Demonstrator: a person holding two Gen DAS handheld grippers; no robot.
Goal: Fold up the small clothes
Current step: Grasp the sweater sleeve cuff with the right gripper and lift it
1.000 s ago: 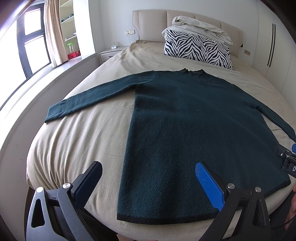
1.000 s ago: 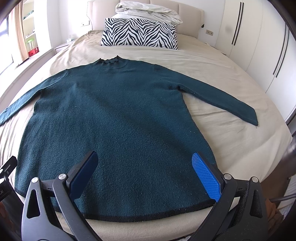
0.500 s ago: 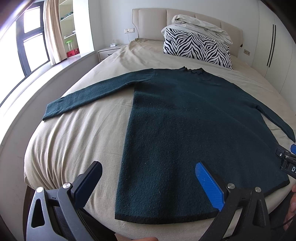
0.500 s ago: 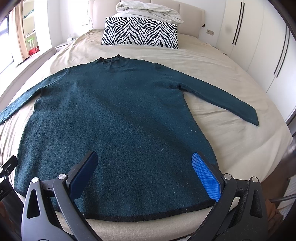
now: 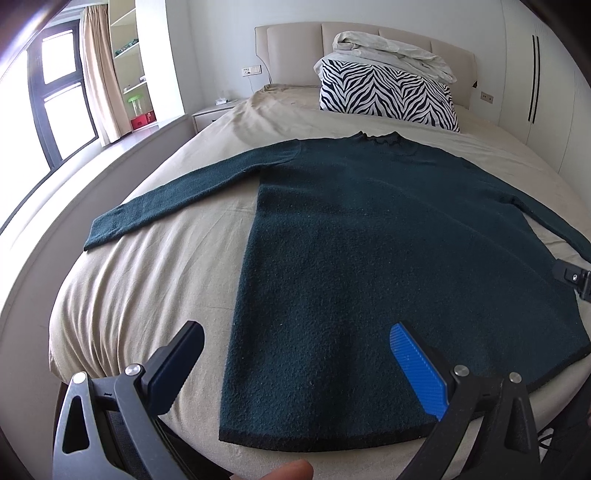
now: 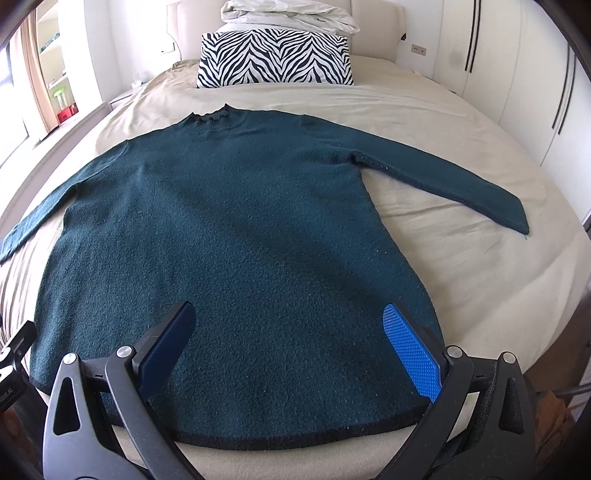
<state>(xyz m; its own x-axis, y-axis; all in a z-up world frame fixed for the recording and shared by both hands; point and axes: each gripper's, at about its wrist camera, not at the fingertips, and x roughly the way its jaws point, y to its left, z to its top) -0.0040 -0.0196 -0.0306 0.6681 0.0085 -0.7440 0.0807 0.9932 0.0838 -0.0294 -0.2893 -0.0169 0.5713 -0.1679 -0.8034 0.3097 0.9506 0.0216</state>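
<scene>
A dark teal long-sleeved sweater [image 5: 369, 258] lies flat on the bed, hem toward me, collar toward the headboard, both sleeves spread out; it also shows in the right wrist view [image 6: 240, 240]. My left gripper [image 5: 295, 332] is open and empty, hovering above the hem's left corner. My right gripper [image 6: 288, 314] is open and empty, hovering above the hem's right part. The right gripper's edge shows in the left wrist view [image 5: 576, 277].
The beige bed sheet [image 5: 129, 295] ends in a rounded foot edge just under the hem. A zebra-striped pillow [image 6: 273, 59] with a white folded duvet [image 6: 288, 14] on it stands at the headboard. A nightstand [image 5: 210, 114] is at the far left, wardrobes [image 6: 517, 74] at the right.
Both grippers have drifted slightly back and up, so the hem sits a little farther from them. The sweater has not moved. Both stay open.
</scene>
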